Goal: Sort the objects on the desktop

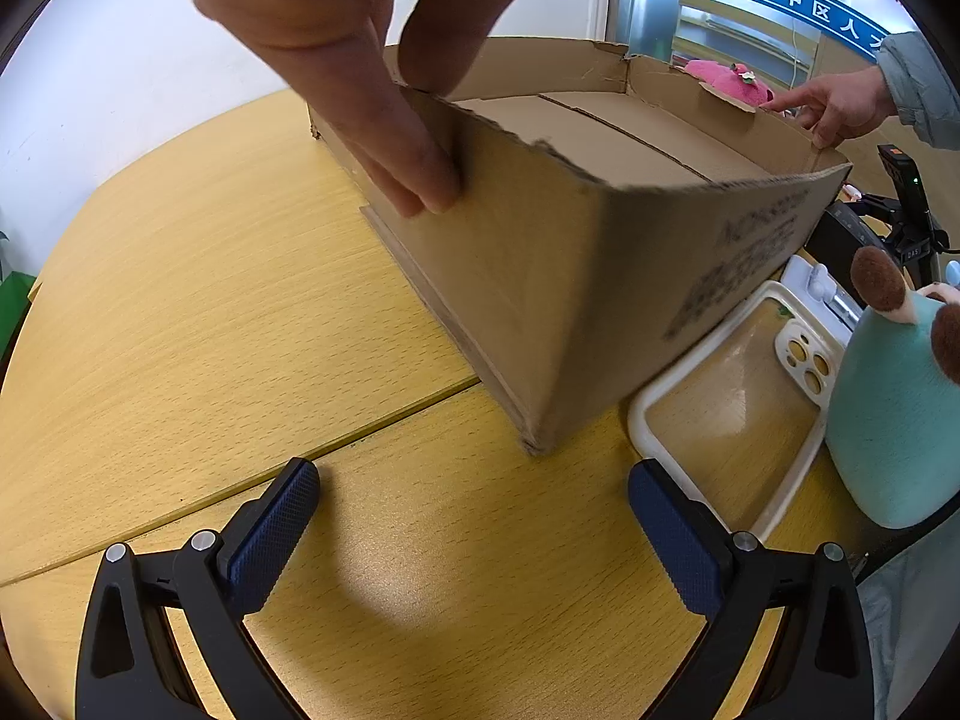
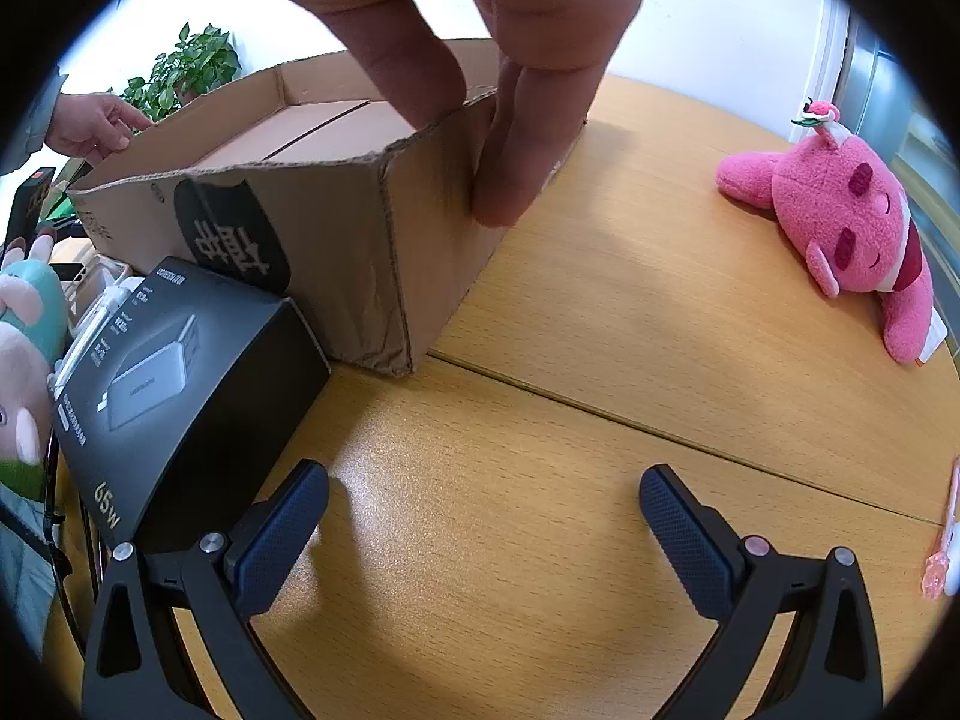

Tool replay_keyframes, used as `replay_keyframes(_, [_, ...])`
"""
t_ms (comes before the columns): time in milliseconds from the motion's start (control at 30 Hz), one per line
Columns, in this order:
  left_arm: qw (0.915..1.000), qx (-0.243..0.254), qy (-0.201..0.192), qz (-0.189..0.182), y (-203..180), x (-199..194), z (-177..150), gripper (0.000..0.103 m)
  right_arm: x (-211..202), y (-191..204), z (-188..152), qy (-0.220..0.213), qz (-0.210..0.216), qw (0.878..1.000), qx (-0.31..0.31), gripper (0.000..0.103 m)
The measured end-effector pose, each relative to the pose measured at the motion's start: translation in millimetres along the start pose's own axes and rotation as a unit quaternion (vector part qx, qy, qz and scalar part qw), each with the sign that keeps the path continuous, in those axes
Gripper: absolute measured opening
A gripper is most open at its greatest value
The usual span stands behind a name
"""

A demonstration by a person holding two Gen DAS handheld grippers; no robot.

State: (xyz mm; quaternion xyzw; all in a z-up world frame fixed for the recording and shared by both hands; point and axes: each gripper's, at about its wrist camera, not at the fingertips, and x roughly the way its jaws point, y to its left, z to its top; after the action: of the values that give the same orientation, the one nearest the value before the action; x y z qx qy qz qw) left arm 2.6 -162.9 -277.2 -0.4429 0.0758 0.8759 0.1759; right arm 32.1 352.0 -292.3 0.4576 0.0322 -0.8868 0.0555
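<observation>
An open, empty cardboard box (image 1: 540, 276) stands on the wooden table; it also shows in the right wrist view (image 2: 336, 222). A bare hand (image 1: 372, 90) grips its near wall, seen too in the right wrist view (image 2: 516, 120). A second hand (image 1: 840, 108) touches its far rim. My left gripper (image 1: 474, 516) is open and empty, just short of the box corner. My right gripper (image 2: 483, 516) is open and empty over bare table. A pink plush (image 2: 852, 228) lies at the right. A black charger box (image 2: 174, 384) leans by the cardboard box.
A white tray (image 1: 726, 414) holds a phone case (image 1: 807, 360) right of the box. A teal plush (image 1: 894, 396) stands beside it, also seen in the right wrist view (image 2: 30, 348). A pink pen (image 2: 945, 546) lies at the right edge. A potted plant (image 2: 186, 69) stands behind.
</observation>
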Motion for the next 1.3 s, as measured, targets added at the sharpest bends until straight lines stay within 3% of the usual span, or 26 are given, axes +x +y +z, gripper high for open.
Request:
replay_keyframes(667, [1.0000,-0.001,0.000,0.002,-4,1,-2,0.103,3,-3,2,0.000,-0.002,1.000,0.003,0.103])
replay_keyframes(967, [0.9999,-0.012,0.000,0.007,-5,9,-6,0.103,13,-4,13,0.001,-0.028,0.999,0.044,0.103])
replay_keyframes(1033, [0.9990,-0.035,0.004,0.027,-10,8,-8,0.103,10,-1,10,0.016,-0.047,0.996,0.070,0.103])
replay_keyframes(1100, [0.9970,-0.057,0.034,0.041,-19,10,1,0.103,6,3,11,0.075,-0.048,0.993,0.076,0.103])
replay_keyframes(1133, [0.9941,-0.067,0.071,0.047,-20,10,5,0.103,3,5,13,0.116,-0.054,0.989,0.079,0.102])
replay_keyframes(1200, [0.9884,-0.089,0.106,0.062,-24,2,5,0.102,-16,10,14,0.146,-0.088,0.981,0.094,0.102])
replay_keyframes(1300, [0.9868,-0.121,0.065,0.085,-39,-50,14,0.101,-85,31,34,0.108,-0.104,0.984,0.099,0.102])
